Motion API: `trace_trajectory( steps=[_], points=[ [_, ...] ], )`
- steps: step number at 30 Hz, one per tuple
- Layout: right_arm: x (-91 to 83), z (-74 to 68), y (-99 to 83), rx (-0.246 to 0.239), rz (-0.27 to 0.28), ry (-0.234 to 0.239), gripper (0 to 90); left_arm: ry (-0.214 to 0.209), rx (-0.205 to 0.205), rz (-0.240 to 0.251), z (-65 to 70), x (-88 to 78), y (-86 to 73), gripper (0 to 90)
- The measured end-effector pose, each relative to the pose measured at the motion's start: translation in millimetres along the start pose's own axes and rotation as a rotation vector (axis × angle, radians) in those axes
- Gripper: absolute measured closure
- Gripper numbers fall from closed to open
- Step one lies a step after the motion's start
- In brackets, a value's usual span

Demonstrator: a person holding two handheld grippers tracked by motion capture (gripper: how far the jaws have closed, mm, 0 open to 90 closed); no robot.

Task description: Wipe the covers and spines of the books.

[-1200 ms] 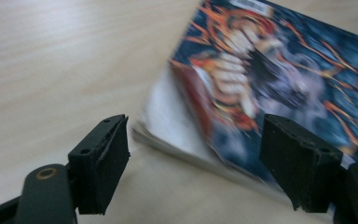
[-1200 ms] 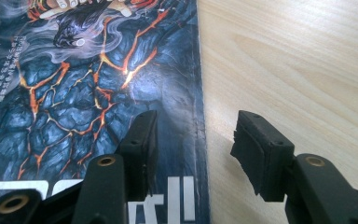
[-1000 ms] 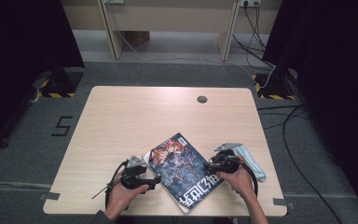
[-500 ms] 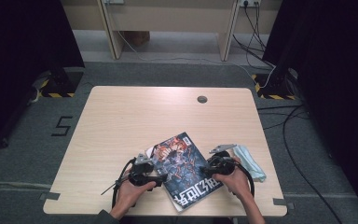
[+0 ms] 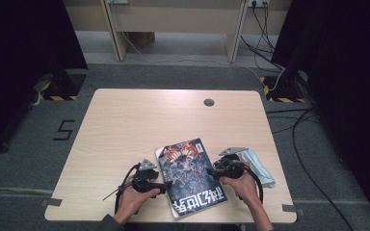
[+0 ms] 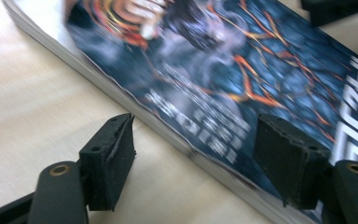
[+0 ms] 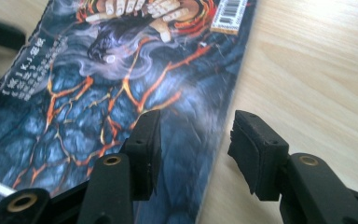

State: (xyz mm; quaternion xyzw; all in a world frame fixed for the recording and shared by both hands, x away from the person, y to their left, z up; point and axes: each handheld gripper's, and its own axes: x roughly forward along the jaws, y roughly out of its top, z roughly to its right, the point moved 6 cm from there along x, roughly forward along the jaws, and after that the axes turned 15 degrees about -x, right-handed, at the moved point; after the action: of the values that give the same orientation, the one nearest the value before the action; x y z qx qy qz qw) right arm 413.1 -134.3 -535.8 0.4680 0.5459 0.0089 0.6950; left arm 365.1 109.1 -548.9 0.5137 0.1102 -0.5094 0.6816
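While magazine [image 5: 191,175] lies flat at table's [image 5: 125,125] near edge, left gripper [image 6: 193,163] straddles its spine edge, jaws apart and just been closing; right gripper [image 7: 193,154] straddles opposite edge, jaws apart, also narrowing; neither pressing.

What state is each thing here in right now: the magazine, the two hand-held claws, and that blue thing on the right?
Magazine: closed, flat on the table, cover up.
Left gripper: open, jaws just been closing, straddling the magazine's edge, pads not pressing.
Right gripper: open, jaws just been closing, straddling the opposite edge.
Face mask: lying loose beside the right gripper.
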Motion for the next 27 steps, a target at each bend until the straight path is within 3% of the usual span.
trace_trajectory(
  steps=[4, 9, 17, 19, 22, 26, 27],
  points=[
    [6.6, 1.4, 0.6, -0.015, -0.016, -0.007, 52.6, -0.005, 0.027, -0.019, 5.1, -2.1, -6.5, 32.6],
    [14.2, 5.0, 3.1, 0.027, -0.001, 0.009, 53.8, -0.007, 0.082, -0.031, 14.1, -1.7, -13.4, 36.4],
    [16.4, 3.8, 5.7, 0.107, 0.029, 0.027, 49.9, -0.006, 0.094, -0.021, 14.3, -1.2, -14.1, 37.2],
    [16.6, 3.5, 5.6, 0.1, 0.027, 0.017, 50.4, -0.008, 0.097, -0.025, 14.2, -1.1, -13.8, 37.6],
    [15.8, 3.9, 5.7, 0.126, 0.027, 0.002, 55.9, -0.004, 0.104, -0.026, 14.5, -0.8, -13.7, 37.6],
    [12.0, 3.2, 8.5, 0.111, 0.038, -0.005, 55.8, -0.008, 0.102, -0.024, 13.7, -1.2, -13.6, 38.3],
    [4.8, 0.4, 16.3, 0.093, 0.082, -0.008, 55.9, 0.001, 0.103, -0.023, 13.4, -1.5, -13.8, 38.1]
  ],
)
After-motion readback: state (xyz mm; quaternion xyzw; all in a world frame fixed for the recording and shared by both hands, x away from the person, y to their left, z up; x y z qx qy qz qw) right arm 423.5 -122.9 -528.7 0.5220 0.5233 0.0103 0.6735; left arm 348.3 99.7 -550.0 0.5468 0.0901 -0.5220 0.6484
